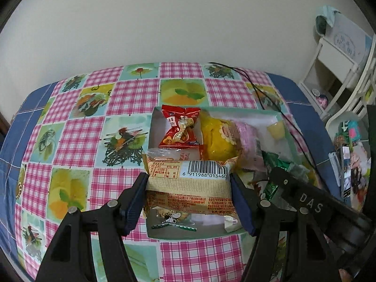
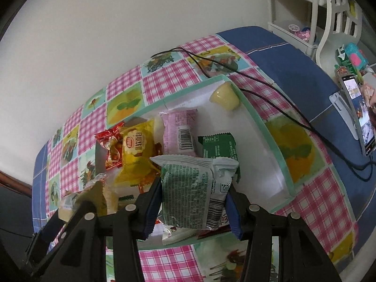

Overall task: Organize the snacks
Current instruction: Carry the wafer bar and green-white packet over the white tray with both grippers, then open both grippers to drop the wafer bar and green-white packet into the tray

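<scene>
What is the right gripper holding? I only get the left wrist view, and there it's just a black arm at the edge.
Observer: The right gripper clamps a green-and-white packet over the box.
Operator: Anything behind that packet?
Observer: A dark green packet, lying flat.
Operator: And the pink one?
Observer: The pink packet shows a barcode, facing up.

Pink gingham and fruit-print squares pattern the tablecloth [image 1: 131, 94]; a mint-rimmed white box [image 2: 263, 127] holds red [image 1: 179, 127], yellow [image 2: 137, 145] and green [image 2: 218, 149] packets.
</scene>
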Demonstrator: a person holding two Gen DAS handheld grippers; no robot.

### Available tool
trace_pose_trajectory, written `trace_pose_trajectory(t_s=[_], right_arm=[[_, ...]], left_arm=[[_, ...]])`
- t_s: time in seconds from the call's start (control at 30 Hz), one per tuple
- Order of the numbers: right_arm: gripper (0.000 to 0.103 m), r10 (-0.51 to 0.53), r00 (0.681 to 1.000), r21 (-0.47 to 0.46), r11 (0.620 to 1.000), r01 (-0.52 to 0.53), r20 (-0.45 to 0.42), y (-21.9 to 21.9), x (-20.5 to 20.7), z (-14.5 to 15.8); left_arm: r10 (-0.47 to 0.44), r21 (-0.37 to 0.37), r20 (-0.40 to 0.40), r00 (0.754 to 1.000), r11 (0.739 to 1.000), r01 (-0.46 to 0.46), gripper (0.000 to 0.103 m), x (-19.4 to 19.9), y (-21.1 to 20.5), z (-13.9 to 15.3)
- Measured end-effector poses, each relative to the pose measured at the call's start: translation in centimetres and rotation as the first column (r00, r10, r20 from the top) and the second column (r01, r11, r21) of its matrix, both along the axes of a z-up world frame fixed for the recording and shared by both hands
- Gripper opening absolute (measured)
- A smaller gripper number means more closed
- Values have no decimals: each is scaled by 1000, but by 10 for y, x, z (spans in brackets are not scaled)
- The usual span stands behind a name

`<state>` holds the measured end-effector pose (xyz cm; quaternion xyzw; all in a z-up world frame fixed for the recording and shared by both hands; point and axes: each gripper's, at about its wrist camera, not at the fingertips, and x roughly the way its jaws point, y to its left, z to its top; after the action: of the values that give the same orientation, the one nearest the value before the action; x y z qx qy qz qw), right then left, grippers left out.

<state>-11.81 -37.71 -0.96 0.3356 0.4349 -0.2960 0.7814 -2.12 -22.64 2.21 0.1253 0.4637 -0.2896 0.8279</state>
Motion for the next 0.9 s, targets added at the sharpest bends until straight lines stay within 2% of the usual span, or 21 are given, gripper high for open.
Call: trace_pose_trajectory(t_s=[0.37,0.77,0.9], right_arm=[[53,13,1000,46,999,-14,14,-8,5,-13],[53,72,997,37,997,-73,21,-5,19,-12],[55,91,996,46,995,-91,9,-3,24,-16]], left_arm=[[-12,-6,-7,1000,1000,12,71,1,-3,-1],[-74,73,17,997,995,73,72,-10,-18,-11],[-90,82,15,996,993,88,77,-12,-20,-13]])
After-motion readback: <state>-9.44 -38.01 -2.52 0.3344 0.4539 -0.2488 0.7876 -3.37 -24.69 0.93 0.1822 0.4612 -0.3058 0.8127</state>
